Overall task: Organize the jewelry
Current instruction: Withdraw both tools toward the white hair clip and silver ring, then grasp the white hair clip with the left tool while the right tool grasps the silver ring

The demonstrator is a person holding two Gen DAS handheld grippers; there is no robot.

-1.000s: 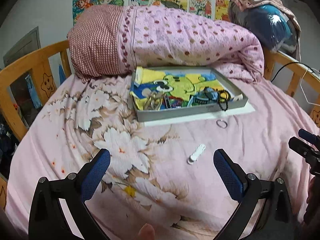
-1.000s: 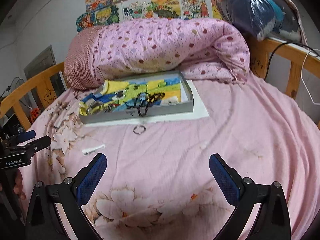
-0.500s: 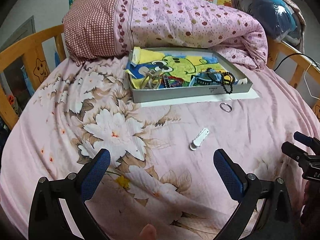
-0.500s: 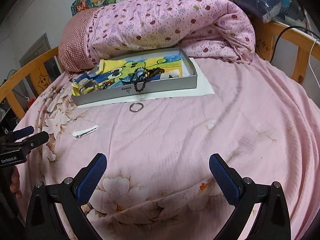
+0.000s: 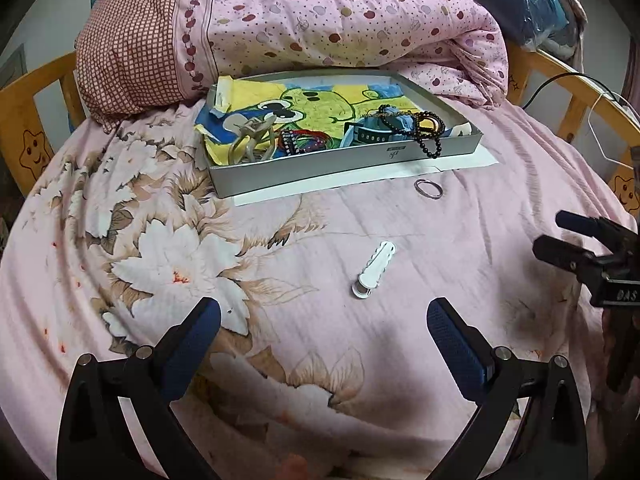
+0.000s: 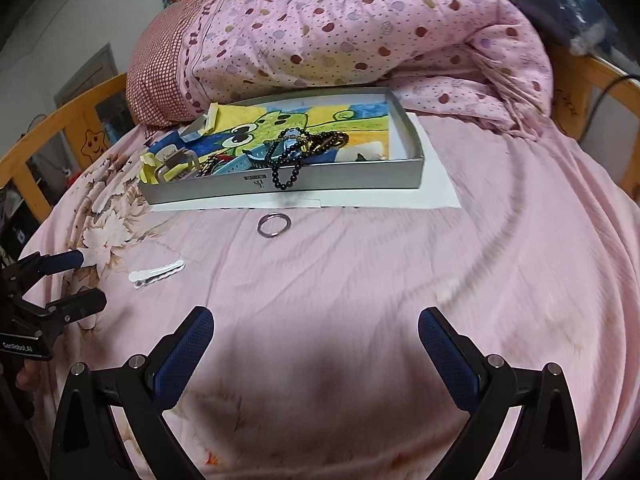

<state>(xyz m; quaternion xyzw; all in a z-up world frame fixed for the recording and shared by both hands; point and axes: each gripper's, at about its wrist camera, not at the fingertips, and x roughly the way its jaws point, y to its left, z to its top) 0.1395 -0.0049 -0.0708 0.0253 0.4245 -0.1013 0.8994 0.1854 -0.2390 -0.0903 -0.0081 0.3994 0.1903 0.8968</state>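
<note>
A white hair clip [image 5: 374, 270] [image 6: 157, 273] lies on the pink bedsheet, just ahead of my open left gripper [image 5: 323, 326] and slightly right of its middle. A metal ring [image 5: 428, 189] [image 6: 274, 225] rests on the sheet in front of the grey tray [image 5: 344, 162] [image 6: 340, 178]. The tray holds several bracelets, hair ties and a claw clip; a black bead bracelet [image 5: 430, 142] [image 6: 286, 174] hangs over its front wall. My right gripper [image 6: 316, 342] is open and empty, well short of the ring. Each gripper shows at the edge of the other's view.
A rolled pink spotted quilt [image 5: 320, 28] lies behind the tray. Wooden bed rails [image 5: 36, 116] [image 6: 600, 76] curve round both sides. A white sheet of paper [image 6: 436, 188] sits under the tray. A blue bundle [image 5: 532, 4] rests at the back right.
Both grippers have moved forward and lower toward the bed; the clip, ring and tray now look larger and nearer. Both stay open. No object has moved.
</note>
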